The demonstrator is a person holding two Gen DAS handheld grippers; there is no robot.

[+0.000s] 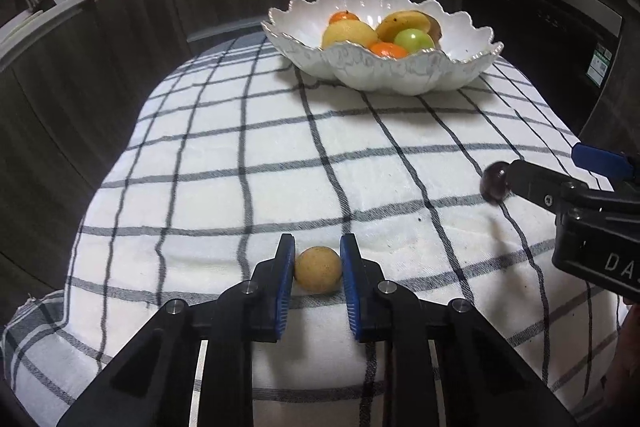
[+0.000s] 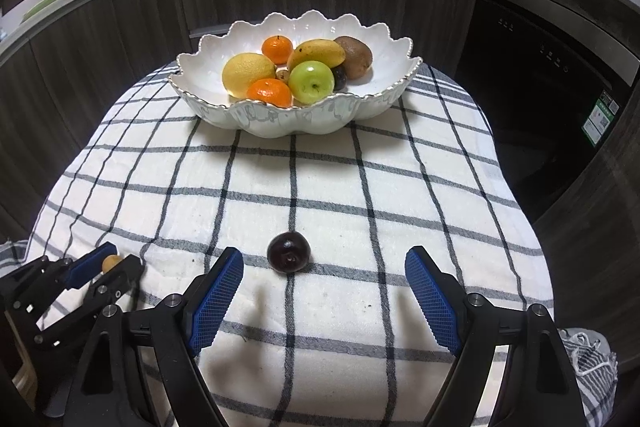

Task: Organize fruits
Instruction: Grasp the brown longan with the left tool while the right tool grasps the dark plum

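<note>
Two grippers: left gripper clamping tan fruit, right gripper spread, plum half-hidden.

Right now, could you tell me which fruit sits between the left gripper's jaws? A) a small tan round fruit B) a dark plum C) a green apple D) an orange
A: the left gripper has its jaws against a small tan round fruit on the checked cloth.
</note>
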